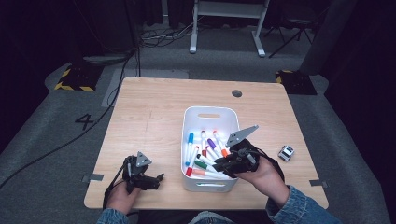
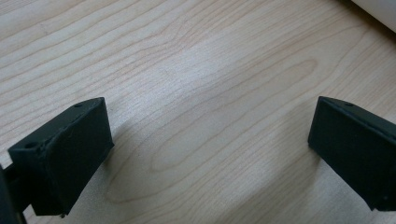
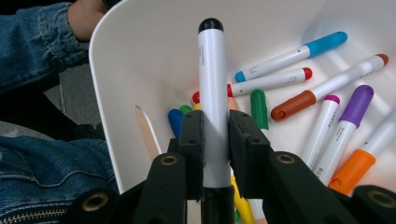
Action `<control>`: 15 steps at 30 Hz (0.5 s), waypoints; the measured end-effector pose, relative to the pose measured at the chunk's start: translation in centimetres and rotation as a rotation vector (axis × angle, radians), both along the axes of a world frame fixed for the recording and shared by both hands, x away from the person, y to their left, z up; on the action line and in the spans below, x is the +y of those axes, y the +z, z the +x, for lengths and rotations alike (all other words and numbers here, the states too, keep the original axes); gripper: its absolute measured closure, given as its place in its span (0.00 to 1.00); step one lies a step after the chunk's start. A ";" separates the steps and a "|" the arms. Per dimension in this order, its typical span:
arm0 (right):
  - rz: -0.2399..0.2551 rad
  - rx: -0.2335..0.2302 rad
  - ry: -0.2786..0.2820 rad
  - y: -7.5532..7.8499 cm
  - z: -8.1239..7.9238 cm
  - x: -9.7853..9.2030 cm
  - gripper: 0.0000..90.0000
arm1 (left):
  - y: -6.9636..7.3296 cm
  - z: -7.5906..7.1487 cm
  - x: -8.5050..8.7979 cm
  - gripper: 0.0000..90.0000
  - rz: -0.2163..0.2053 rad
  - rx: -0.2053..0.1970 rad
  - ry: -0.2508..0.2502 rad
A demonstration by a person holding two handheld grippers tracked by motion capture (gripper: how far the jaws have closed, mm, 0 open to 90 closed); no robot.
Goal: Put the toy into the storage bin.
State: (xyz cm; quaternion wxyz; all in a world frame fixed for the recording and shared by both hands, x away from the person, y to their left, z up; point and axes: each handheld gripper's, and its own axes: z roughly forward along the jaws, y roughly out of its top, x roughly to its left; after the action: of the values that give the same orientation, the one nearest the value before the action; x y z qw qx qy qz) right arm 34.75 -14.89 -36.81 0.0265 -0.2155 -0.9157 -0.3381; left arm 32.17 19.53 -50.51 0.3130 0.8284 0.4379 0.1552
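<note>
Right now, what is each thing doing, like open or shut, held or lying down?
Left tool: open, nothing between its jaws, over the table.
Right tool: shut on the black pen, over the bin.
Black pen: held, capped.
Other pens: lying loose in the bin.

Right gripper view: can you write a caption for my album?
Gripper fingers pinch a black-capped marker over a white bin of colourful markers.
</note>
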 end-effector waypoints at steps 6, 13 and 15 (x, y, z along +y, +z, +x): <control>0.007 -0.010 0.002 -0.3 -0.1 0.4 0.48 | 0.0 0.0 0.0 0.00 0.000 0.001 0.000; 0.067 -0.092 -0.019 1.1 0.1 -1.3 0.39 | 0.0 0.0 0.0 0.00 -0.001 0.003 0.003; 0.081 -0.112 -0.030 1.6 0.1 -1.8 0.37 | 0.0 0.0 0.0 0.00 0.000 0.007 0.004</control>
State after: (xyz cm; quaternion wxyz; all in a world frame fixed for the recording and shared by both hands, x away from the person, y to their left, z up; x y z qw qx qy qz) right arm 34.82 -16.70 -35.26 -0.0210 -0.2088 -0.8981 -0.3866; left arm 32.13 19.52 -50.49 0.3111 0.8280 0.4408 0.1531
